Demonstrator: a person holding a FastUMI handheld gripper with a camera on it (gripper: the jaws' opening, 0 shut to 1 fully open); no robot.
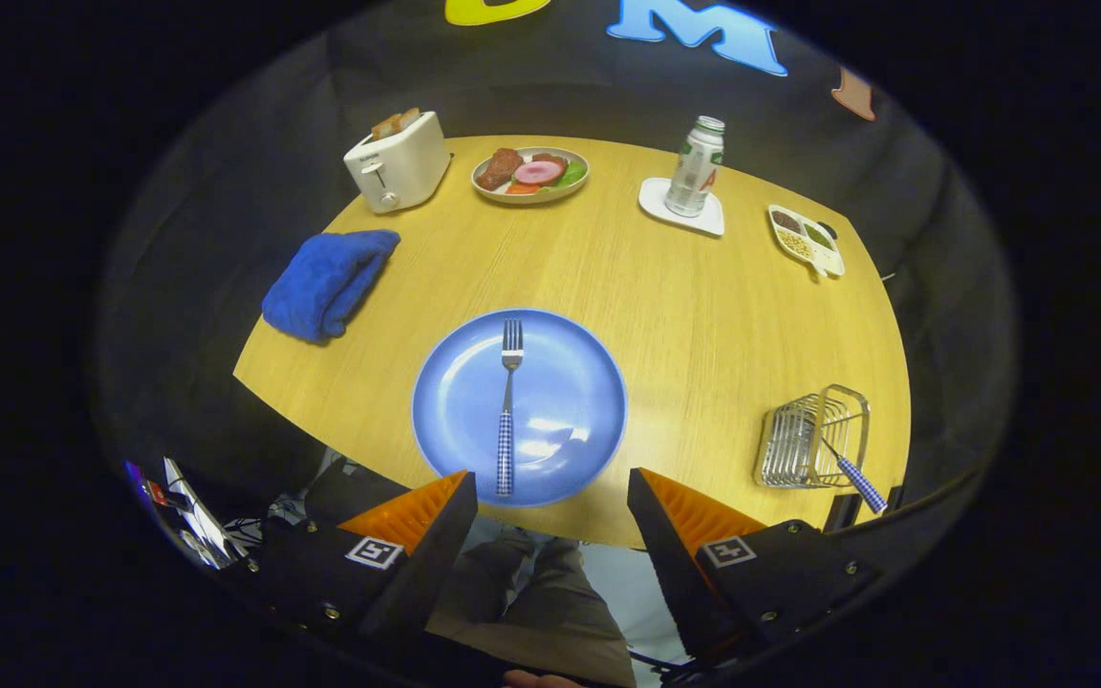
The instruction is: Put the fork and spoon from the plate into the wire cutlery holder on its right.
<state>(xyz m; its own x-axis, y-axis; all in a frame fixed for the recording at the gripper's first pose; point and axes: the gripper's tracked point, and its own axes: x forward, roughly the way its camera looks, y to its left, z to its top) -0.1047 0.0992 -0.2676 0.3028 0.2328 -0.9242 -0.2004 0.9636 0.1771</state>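
Tool (550,502) fingers spread wide, nothing between them, above the near rim of the round glossy blue plate (570,382). Fork (508,406) with checked handle lies on it. In the wire cutlery holder (813,438) to the right, only a checked handle (859,483) pokes out; its head is hidden, so probably the spoon.

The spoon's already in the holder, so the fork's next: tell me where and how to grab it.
Grip the checked handle of the metal fork, which lies flat along the middle of the round blue plate, handle end nearest the open hand-held gripper. Come down from above, one finger on each long side.
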